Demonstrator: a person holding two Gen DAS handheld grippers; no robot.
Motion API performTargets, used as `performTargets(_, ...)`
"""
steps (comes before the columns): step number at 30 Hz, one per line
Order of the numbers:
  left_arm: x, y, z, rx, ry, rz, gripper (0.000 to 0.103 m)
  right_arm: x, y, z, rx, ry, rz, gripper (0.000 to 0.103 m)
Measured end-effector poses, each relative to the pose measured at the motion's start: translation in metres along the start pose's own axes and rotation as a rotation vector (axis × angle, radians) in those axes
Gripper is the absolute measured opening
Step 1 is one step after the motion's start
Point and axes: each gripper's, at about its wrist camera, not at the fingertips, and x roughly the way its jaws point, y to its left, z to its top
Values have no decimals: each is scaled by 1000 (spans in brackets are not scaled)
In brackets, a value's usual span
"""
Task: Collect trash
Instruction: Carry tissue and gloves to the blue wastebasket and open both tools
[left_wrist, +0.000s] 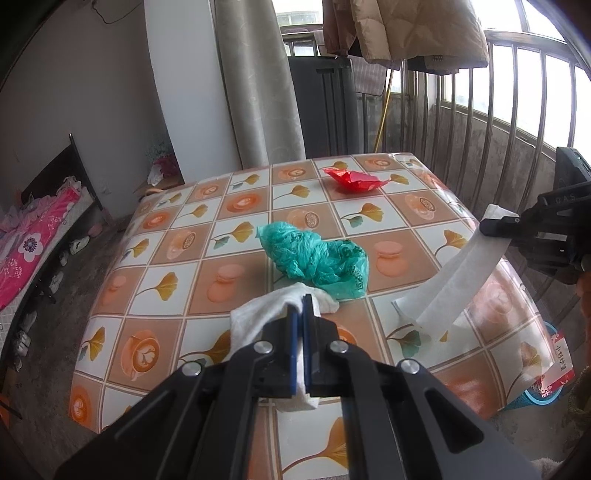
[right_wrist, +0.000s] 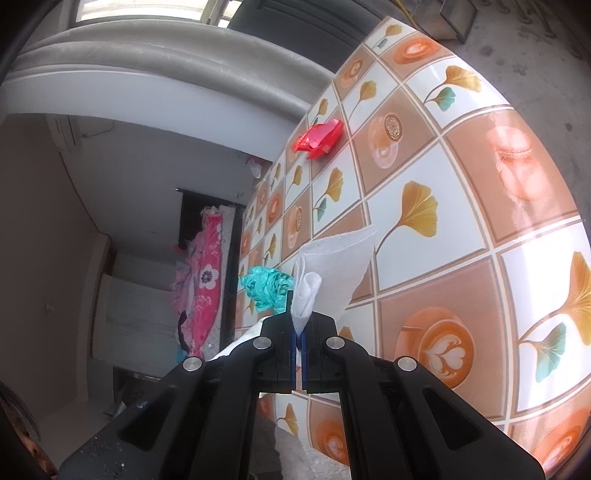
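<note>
My left gripper is shut on a crumpled white tissue, held just above the table with its tile-pattern cloth. Just beyond it lies a crumpled green plastic bag; a red wrapper lies near the far edge. At the right, my right gripper is shut on a long white paper sheet whose lower end still rests on the cloth. In the right wrist view, the right gripper pinches that paper, with the green bag and red wrapper beyond.
A blue basket with a printed bag in it stands on the floor by the table's right corner. A metal railing runs behind the table, a curtain hangs at the back, and a bed with pink bedding stands at the left.
</note>
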Motion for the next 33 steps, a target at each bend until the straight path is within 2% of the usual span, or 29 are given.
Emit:
performTargets(7, -14, -2, 6, -18, -43, -16, 2, -10, 2, 2, -11, -15, 18, 0)
performTargets(19, -51, -9, 32, -107, -171, -239, 2, -49, 14, 12, -49, -92, 45, 0)
performTargets(24, -56, -21, 43, -116, -187, -326, 2, -76, 8, 15, -50, -143, 48, 0)
performTargets(30, -62, -49, 61, -102, -195, -449, 2, -131, -2, 17, -57, -234, 11, 0)
performTargets(33, -61, -72, 70, -70, -184, -509, 2, -163, -12, 15, -56, -283, -50, 0)
